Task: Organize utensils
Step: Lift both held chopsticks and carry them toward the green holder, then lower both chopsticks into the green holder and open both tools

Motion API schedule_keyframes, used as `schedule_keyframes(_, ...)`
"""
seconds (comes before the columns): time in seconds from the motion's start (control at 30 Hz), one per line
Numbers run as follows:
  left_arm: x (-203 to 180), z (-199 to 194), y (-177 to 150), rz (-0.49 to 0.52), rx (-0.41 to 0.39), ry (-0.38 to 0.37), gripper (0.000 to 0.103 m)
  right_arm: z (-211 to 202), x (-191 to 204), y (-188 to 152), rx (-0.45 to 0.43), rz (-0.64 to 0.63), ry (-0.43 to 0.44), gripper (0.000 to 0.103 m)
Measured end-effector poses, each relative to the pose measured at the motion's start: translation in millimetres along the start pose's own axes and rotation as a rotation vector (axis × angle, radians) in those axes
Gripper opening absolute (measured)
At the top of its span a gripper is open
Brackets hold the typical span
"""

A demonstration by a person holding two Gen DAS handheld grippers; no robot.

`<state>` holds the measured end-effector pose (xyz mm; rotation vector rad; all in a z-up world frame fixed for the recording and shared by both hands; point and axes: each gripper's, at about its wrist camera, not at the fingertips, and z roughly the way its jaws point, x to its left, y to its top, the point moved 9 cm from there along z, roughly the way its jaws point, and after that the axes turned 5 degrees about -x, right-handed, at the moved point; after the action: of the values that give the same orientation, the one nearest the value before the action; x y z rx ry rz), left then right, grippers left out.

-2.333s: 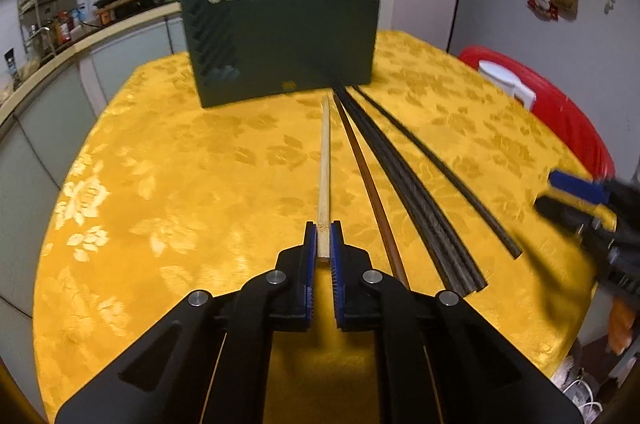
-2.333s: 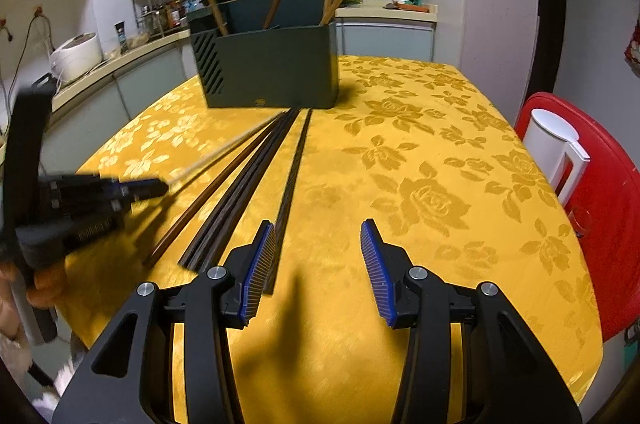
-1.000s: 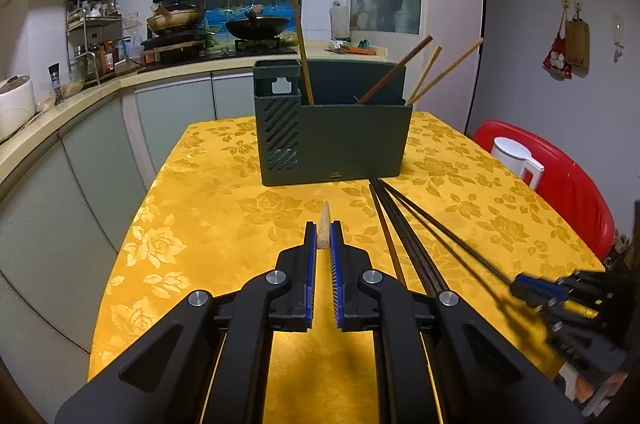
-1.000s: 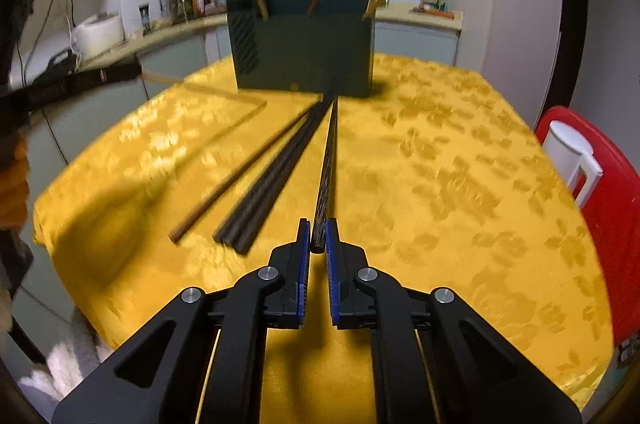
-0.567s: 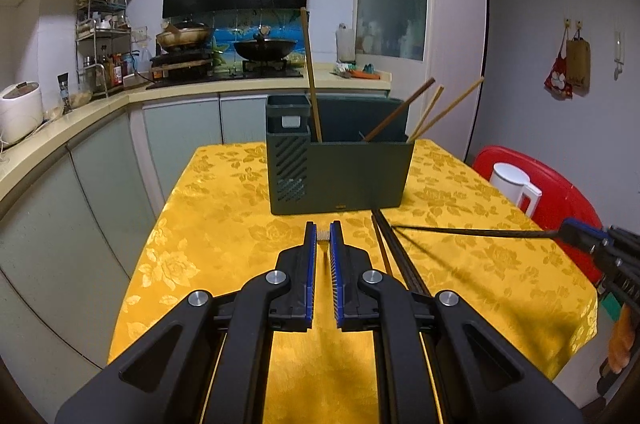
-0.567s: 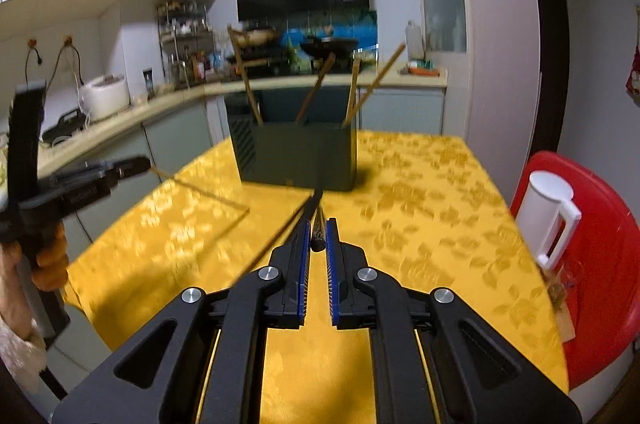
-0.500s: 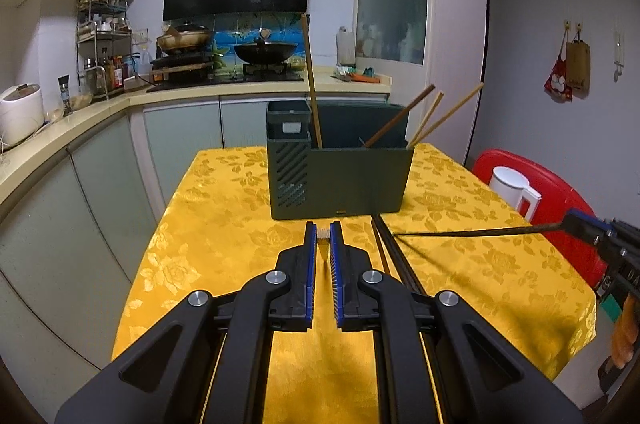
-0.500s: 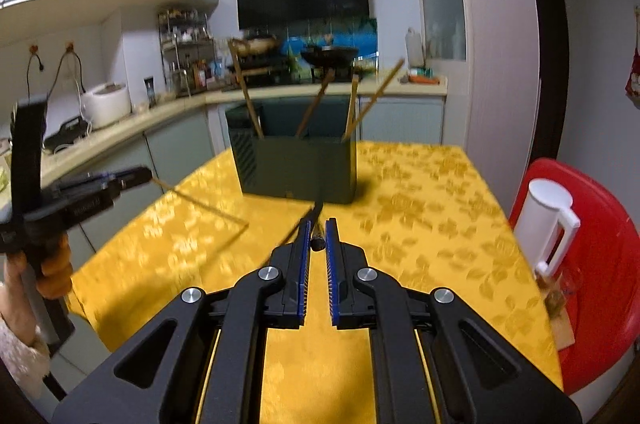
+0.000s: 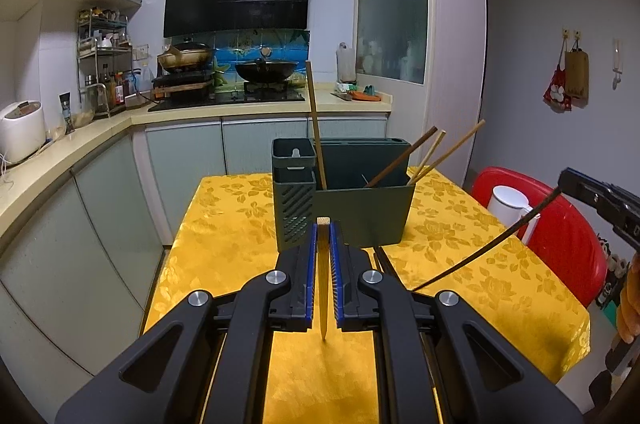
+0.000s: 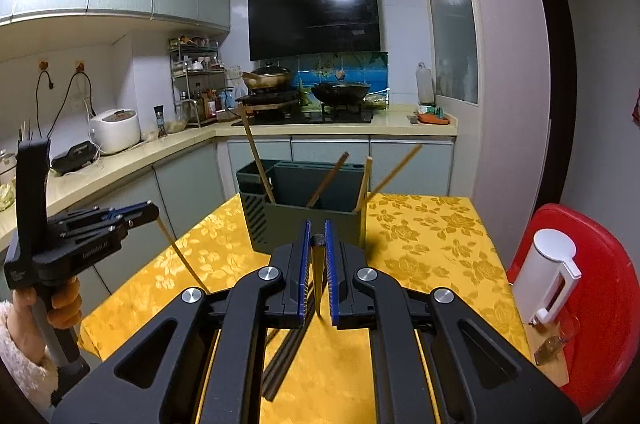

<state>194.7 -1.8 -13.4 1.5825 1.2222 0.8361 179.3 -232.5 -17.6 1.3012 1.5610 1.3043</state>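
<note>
My left gripper is shut on a light wooden chopstick, held in the air and hanging down toward me. It also shows in the right wrist view with the chopstick. My right gripper is shut on a black chopstick, lifted too; in the left wrist view that gripper holds the chopstick. The dark green utensil holder stands ahead on the yellow table with several wooden chopsticks in it. More dark chopsticks lie on the table.
A red chair with a white jug stands to the right of the table. Kitchen counters and the stove run behind and along the left.
Both grippers have risen and tilted up, lifting their chopsticks off the table. The holder now sits lower in both views.
</note>
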Motion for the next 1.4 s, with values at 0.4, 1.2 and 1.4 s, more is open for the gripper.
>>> schedule_keyframes(0.4, 4.5, 1.8, 8.8, 0.002, -0.003, 0.013, 0.006, 6.3, 3.6, 29.3, 0.031, 0.006, 0.029, 0.008)
schedule_keyframes(1.2, -18.1, 15.1, 63.2, 0.059, -0.005, -0.039, 0.006, 31.8, -10.7, 85.9, -0.001, 0.003, 0.026, 0.008)
schedule_keyframes(1.4, -24.7, 21.5, 87.9, 0.064, -0.023, -0.054, 0.006, 43.1, -15.5, 103.4, 0.000, 0.007, 0.035, 0.008)
